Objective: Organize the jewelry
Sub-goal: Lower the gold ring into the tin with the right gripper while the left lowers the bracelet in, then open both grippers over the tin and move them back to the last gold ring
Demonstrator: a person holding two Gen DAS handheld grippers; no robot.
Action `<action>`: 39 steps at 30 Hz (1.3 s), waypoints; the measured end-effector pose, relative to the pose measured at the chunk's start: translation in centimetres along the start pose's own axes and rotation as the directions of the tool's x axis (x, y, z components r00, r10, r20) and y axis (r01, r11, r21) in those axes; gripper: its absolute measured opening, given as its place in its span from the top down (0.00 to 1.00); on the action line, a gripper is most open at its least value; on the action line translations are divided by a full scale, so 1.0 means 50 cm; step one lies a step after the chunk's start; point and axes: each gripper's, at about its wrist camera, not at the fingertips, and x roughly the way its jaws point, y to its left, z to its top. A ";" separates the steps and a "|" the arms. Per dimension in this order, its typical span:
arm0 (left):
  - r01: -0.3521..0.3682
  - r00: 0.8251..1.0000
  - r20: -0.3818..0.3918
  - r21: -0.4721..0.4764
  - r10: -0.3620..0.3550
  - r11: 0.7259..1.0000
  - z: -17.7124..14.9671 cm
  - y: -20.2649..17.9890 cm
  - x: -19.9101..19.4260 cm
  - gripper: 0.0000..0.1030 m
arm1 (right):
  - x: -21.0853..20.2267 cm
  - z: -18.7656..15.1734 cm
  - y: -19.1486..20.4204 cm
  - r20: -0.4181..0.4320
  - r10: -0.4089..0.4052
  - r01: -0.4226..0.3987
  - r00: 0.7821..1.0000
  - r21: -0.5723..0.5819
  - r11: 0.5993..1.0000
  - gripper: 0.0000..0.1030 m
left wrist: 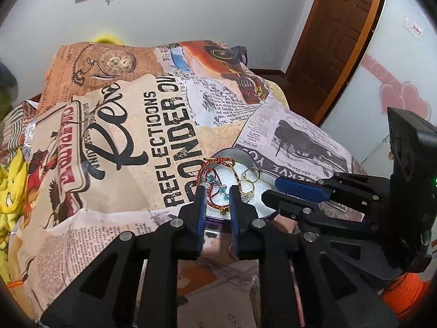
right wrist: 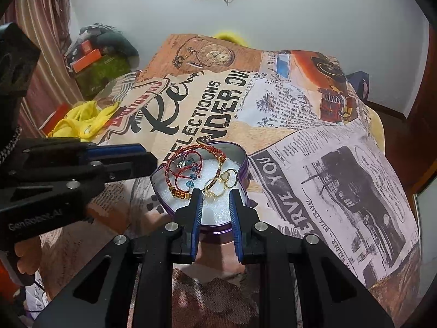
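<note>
A purple heart-shaped tin [left wrist: 240, 151] [right wrist: 244, 164] lined with white foam sits on a newspaper-print cloth. Inside lie red cord bracelets [left wrist: 209, 168] [right wrist: 174, 164] with blue beads [left wrist: 217, 182] [right wrist: 192, 169] and gold rings [left wrist: 250, 176] [right wrist: 229, 178]. My left gripper [left wrist: 217, 191] hovers over the tin's near left side, open, with a red cord showing in the gap and neither pad touching it. In the right wrist view the left gripper [right wrist: 153, 161] reaches in from the left. My right gripper [right wrist: 215, 195] [left wrist: 267, 195] stands at the tin's near edge, open a little, with white foam visible between its fingers and a ring just beyond them.
The printed cloth [right wrist: 300, 125] drapes over a raised, uneven surface and falls away at the right. Yellow fabric [right wrist: 82, 120] and orange boxes [right wrist: 87, 57] lie at the left. A wooden door [left wrist: 336, 41] stands at the back right. An orange sleeve [left wrist: 404, 295] shows behind the right gripper.
</note>
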 end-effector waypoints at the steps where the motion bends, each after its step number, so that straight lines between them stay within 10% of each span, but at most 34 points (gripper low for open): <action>1: -0.003 1.000 0.003 0.000 0.003 1.000 -0.001 0.000 -0.004 0.84 | -0.003 0.000 0.000 0.000 0.002 -0.002 1.000 0.003 1.000 0.81; 21: -0.060 0.998 0.024 0.007 0.060 0.998 -0.053 -0.004 -0.073 0.69 | -0.063 -0.011 0.025 0.040 -0.029 0.030 0.999 -0.027 0.999 0.71; 39: -0.078 0.995 -0.059 -0.035 0.076 0.996 -0.126 0.042 -0.042 0.68 | 0.003 -0.068 0.075 -0.109 0.036 -0.045 0.993 -0.077 0.996 0.71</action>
